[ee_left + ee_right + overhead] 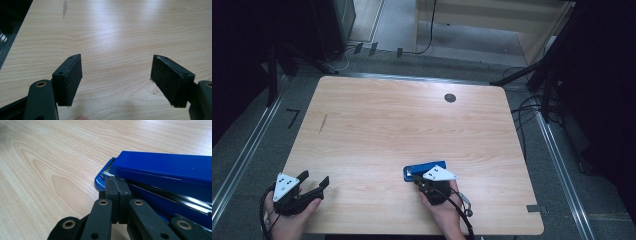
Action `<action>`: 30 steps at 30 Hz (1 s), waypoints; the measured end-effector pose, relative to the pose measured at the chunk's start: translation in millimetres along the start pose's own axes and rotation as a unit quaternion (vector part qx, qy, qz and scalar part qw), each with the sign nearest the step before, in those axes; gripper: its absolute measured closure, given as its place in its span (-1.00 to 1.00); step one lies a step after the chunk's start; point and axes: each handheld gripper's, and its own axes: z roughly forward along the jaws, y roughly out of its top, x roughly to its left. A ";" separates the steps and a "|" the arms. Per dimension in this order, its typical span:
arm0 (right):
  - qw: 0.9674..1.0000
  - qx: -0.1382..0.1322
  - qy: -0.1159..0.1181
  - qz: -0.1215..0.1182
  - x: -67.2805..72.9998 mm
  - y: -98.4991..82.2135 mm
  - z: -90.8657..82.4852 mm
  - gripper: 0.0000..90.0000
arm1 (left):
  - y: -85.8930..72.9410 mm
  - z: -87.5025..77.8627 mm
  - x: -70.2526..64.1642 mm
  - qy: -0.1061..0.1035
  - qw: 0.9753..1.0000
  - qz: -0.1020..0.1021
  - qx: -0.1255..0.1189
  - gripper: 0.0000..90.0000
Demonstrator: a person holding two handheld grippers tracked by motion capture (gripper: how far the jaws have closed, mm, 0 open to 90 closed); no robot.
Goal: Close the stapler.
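Near the front edge of the pale wooden tabletop point(412, 120), we are pressing our right gripper point(117, 185), its jaws closed flat against each other with nothing between them, up against the front end of the long blue plastic stapler point(165, 167), which is lying flat just right of the middle in the high view point(424, 169). We are judging that the closed tips are resting at the gap under the stapler's top arm; if we are pushing there, the tips could be slipping off the smooth shell, or the stapler could be sliding or swinging away across the bare wood, since nothing is bracing it. Our left gripper point(116, 75) is hovering well apart at the left, jaws standing wide and empty, so it is giving no support.
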 end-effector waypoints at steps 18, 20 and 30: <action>0.999 -0.025 0.002 0.030 -20.9 -0.9 -31.2 0.86 | 0.4 0.9 0.0 -0.001 1.000 0.003 0.002 -0.43; 0.999 -0.029 -0.004 0.024 -24.8 -1.4 -39.4 0.82 | 0.5 1.2 -0.2 0.000 1.000 0.003 0.002 -0.43; 0.996 -0.057 -0.053 0.032 -55.2 -10.2 -77.4 0.42 | 0.5 1.2 0.8 0.000 1.000 0.001 0.003 -0.42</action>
